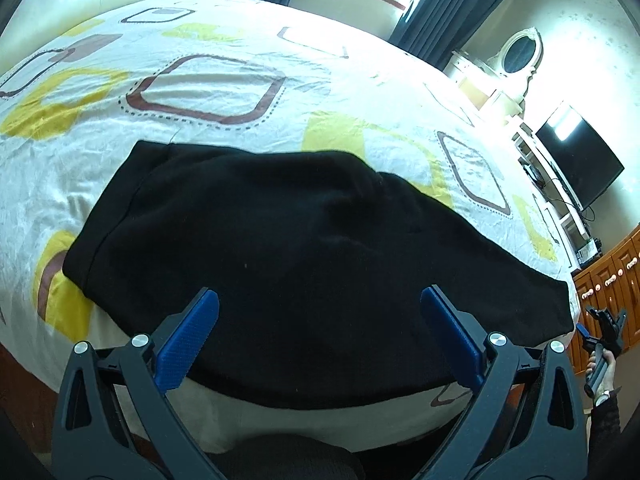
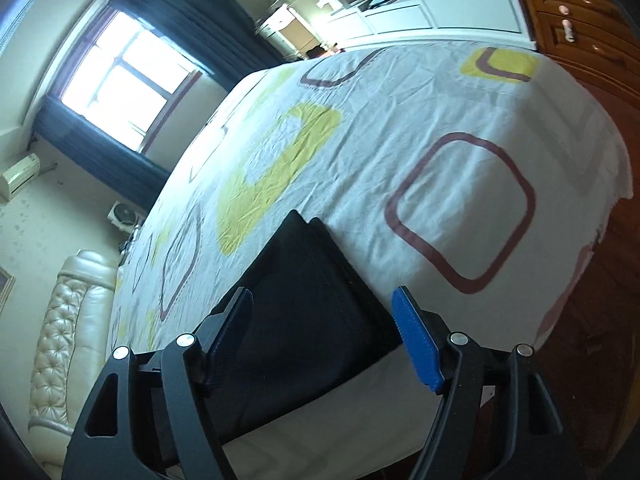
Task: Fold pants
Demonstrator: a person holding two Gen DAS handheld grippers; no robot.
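Black pants [image 1: 288, 248] lie folded flat on the bed near its front edge, seen across the lower middle of the left wrist view. My left gripper [image 1: 320, 320] is open and empty, just above their near edge. The pants also show in the right wrist view [image 2: 304, 280] as a dark folded stack with a squared end. My right gripper [image 2: 324, 320] is open and empty, its fingers to either side of that end. The right gripper also appears far right in the left wrist view [image 1: 600, 332], off the bed's corner.
The bed sheet [image 1: 224, 80] is white with yellow and brown squares. A cream headboard [image 2: 64, 320] stands at one end. A TV [image 1: 580, 164], white shelves [image 2: 440, 8], a wooden cabinet [image 1: 608, 280] and a curtained window [image 2: 120, 80] line the walls.
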